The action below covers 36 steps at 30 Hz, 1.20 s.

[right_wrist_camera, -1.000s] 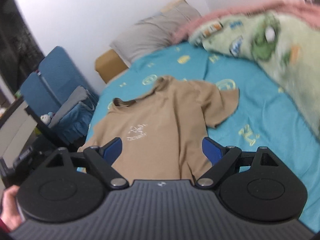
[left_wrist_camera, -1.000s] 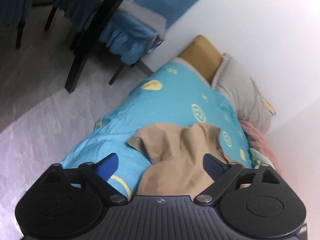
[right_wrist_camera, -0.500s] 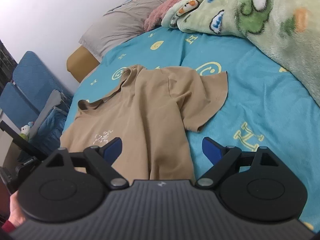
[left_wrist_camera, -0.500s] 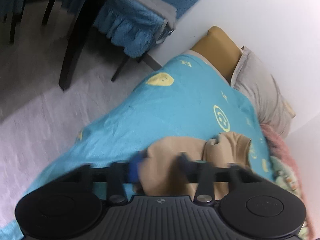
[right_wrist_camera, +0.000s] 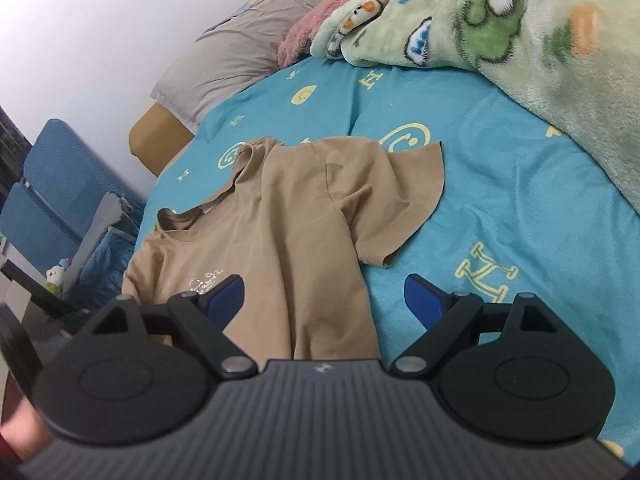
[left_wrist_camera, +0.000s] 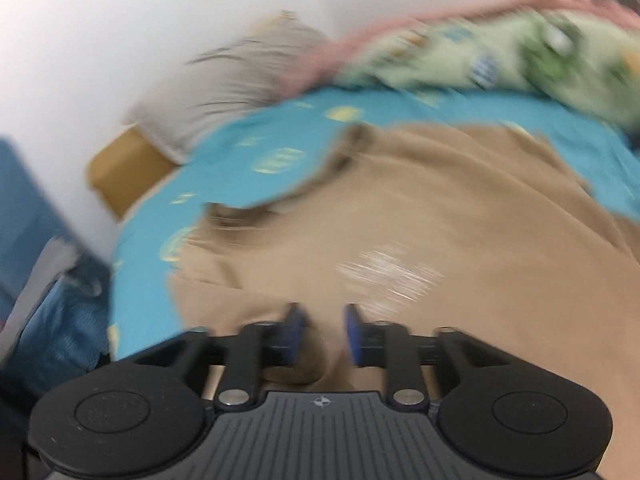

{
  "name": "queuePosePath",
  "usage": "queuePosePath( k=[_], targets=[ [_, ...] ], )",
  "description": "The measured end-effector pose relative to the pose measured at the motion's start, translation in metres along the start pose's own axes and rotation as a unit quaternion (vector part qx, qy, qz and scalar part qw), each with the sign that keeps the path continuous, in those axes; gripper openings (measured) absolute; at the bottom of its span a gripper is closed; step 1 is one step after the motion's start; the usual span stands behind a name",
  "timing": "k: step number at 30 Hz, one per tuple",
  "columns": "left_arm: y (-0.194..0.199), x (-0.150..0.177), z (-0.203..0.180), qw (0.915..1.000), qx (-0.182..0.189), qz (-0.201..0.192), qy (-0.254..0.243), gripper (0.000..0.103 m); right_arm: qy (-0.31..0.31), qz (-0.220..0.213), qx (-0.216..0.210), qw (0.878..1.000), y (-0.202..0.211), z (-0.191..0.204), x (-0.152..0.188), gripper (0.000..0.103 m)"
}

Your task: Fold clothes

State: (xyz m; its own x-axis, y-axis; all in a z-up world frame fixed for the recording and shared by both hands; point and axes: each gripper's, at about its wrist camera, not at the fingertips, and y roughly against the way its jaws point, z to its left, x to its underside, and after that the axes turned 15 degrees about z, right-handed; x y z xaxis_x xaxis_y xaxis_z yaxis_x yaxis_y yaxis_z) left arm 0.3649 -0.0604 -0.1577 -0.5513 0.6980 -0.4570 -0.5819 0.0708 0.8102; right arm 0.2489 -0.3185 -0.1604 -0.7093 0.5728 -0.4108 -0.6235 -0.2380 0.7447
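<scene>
Currently, left wrist view, blurred: my left tongs (left_wrist_camera: 322, 334) sit nearly pressed together, pinching a fold of the tan shirt (left_wrist_camera: 420, 216) lying on the bed (left_wrist_camera: 256, 148). Right wrist view: my right tongs (right_wrist_camera: 324, 300) are spread wide above the shirt's lower part; green blanket (right_wrist_camera: 520, 32) beyond.

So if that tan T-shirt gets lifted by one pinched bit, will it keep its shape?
Probably not. The tan T-shirt lies creased and rumpled on the bed sheet, so it looks thin and floppy; the rest would likely hang and drag. It seems light, and its loose sleeve would likely flop over.
</scene>
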Motion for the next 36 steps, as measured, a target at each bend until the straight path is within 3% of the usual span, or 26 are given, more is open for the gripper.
queuePosePath(
  k=[3,5,7,9,11,12,15,18,20,22,24,28,30,31,32,33,35,36],
  targets=[
    [0.005,0.014,-0.001,0.999,0.035,-0.008,0.028,0.058,-0.01,0.004,-0.007,1.0,0.003,-0.004,0.0,0.088],
    [0.014,0.027,0.014,0.9947,0.059,-0.017,0.082,0.061,-0.018,0.004,-0.014,1.0,0.005,-0.007,-0.001,0.088],
    [0.02,0.045,0.039,0.9811,0.092,-0.033,0.167,0.064,-0.025,0.004,-0.017,1.0,0.004,-0.008,-0.002,0.088],
    [0.016,0.068,0.072,0.9529,0.123,-0.043,0.274,0.067,-0.029,0.009,-0.018,0.999,0.001,-0.009,-0.002,0.088],
    [0.004,0.088,0.107,0.9092,0.153,-0.043,0.385,0.068,-0.033,0.015,-0.021,0.999,-0.003,-0.01,-0.003,0.088],
    [-0.004,0.098,0.124,0.8827,0.166,-0.04,0.438,0.068,-0.035,0.018,-0.02,0.999,-0.005,-0.01,-0.004,0.088],
    [-0.024,0.117,0.154,0.8302,0.16,-0.024,0.533,0.068,-0.039,0.023,-0.016,0.999,-0.01,-0.012,-0.005,0.088],
    [-0.041,0.127,0.166,0.7885,0.187,-0.018,0.586,0.067,-0.042,0.027,-0.011,0.999,-0.014,-0.014,-0.005,0.088],
    [-0.044,0.125,0.168,0.7788,0.198,-0.029,0.594,0.06,-0.043,0.028,-0.007,0.999,-0.015,-0.015,-0.005,0.088],
    [-0.047,0.123,0.17,0.7707,0.212,-0.034,0.6,0.031,-0.044,0.029,-0.003,0.999,-0.017,-0.016,-0.005,0.088],
    [-0.053,0.122,0.171,0.7618,0.234,-0.026,0.604,0.022,-0.044,0.031,-0.001,0.999,-0.019,-0.016,-0.005,0.088],
    [-0.052,0.132,0.175,0.7548,0.228,-0.028,0.614,0.006,-0.042,0.034,0.004,0.999,-0.023,-0.014,-0.004,0.088],
    [-0.045,0.133,0.18,0.7601,0.214,-0.036,0.612,0.006,-0.04,0.035,0.006,0.999,-0.024,-0.013,-0.004,0.088],
    [-0.043,0.13,0.187,0.7676,0.207,-0.036,0.605,0.005,-0.04,0.036,0.008,0.999,-0.025,-0.013,-0.003,0.088],
    [-0.041,0.127,0.194,0.7756,0.201,-0.035,0.597,0.005,-0.04,0.037,0.009,0.999,-0.025,-0.013,-0.003,0.088],
    [-0.035,0.122,0.202,0.7894,0.188,-0.04,0.583,0.005,-0.04,0.037,0.009,0.998,-0.026,-0.012,-0.003,0.088],
    [-0.024,0.105,0.22,0.8261,0.152,-0.036,0.541,0.005,-0.04,0.037,0.011,0.998,-0.027,-0.012,-0.003,0.088],
    [-0.018,0.094,0.228,0.8513,0.125,-0.032,0.509,0.005,-0.039,0.037,0.012,0.998,-0.027,-0.012,-0.003,0.088]
  ],
)
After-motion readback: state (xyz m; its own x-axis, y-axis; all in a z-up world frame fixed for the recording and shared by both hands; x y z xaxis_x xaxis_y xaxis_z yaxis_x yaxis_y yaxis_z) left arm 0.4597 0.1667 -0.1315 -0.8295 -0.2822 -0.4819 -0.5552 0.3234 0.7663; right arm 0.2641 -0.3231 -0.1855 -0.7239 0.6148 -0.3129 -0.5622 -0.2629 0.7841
